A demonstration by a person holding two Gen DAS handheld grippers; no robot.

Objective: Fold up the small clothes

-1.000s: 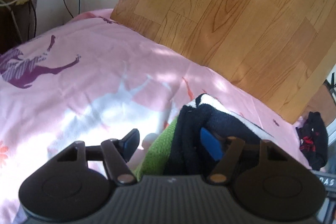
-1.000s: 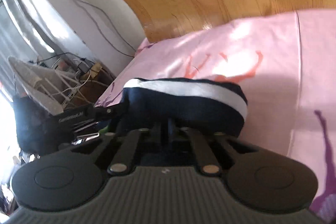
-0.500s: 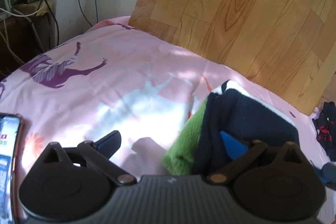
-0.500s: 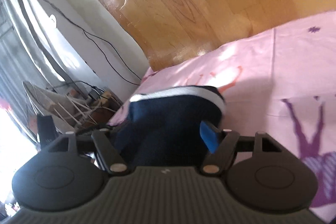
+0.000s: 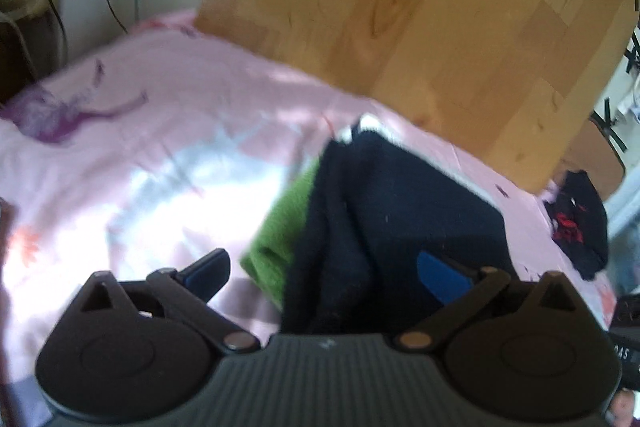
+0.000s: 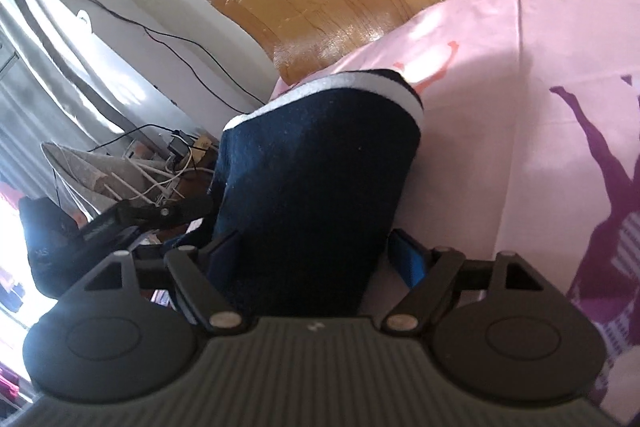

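Observation:
A folded navy garment with a white stripe (image 5: 404, 203) lies on top of a folded green garment (image 5: 282, 227) on the pink bedsheet (image 5: 140, 163). My left gripper (image 5: 324, 267) is open, just in front of the stack, its right finger (image 5: 440, 277) over the navy cloth. In the right wrist view the navy garment (image 6: 320, 167) fills the middle, white stripe at its far edge. My right gripper (image 6: 316, 259) is open, with its fingers on either side of the garment's near end.
A wooden board (image 5: 400, 7) stands behind the bed. A dark garment with red marks (image 5: 578, 223) lies at the bed's right edge. Cables and a cluttered side table (image 6: 160, 163) are beyond the bed's edge.
My right gripper has opened and let go of the navy garment, which now rests on the stack. My left gripper has opened wider and pulled back a little.

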